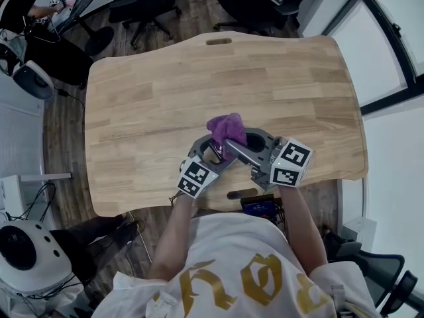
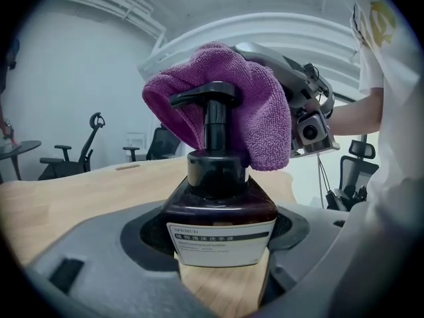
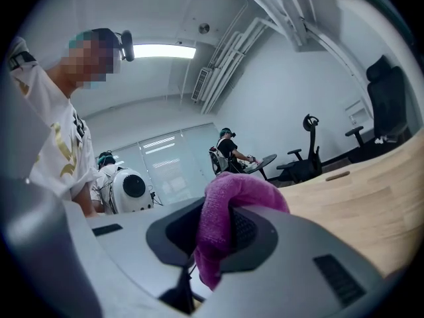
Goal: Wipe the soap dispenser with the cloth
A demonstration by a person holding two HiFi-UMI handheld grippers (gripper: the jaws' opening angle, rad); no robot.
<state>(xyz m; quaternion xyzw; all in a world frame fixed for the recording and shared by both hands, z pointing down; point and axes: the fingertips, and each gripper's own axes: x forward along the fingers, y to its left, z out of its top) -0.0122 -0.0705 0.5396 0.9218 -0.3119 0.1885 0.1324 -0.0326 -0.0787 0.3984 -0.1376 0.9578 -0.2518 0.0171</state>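
A dark amber soap dispenser [image 2: 220, 211] with a black pump and a white label stands upright on the wooden table [image 1: 152, 105]. My left gripper [image 2: 222, 238] is shut on its body, one jaw on each side. A purple cloth [image 2: 258, 111] lies over the pump head and its far side. My right gripper [image 3: 215, 244] is shut on the cloth [image 3: 225, 211] and holds it from the right, above the bottle. In the head view the cloth [image 1: 226, 128] covers most of the dispenser, with the left gripper [image 1: 213, 150] and right gripper [image 1: 233, 144] meeting beneath it near the table's front edge.
Black office chairs [image 1: 142, 2] stand beyond the table's far edge. A person sits at a small round table [image 1: 76, 2] at the far left. A white round machine [image 1: 26, 254] stands on the floor at the lower left. Windows [image 1: 391, 38] run along the right.
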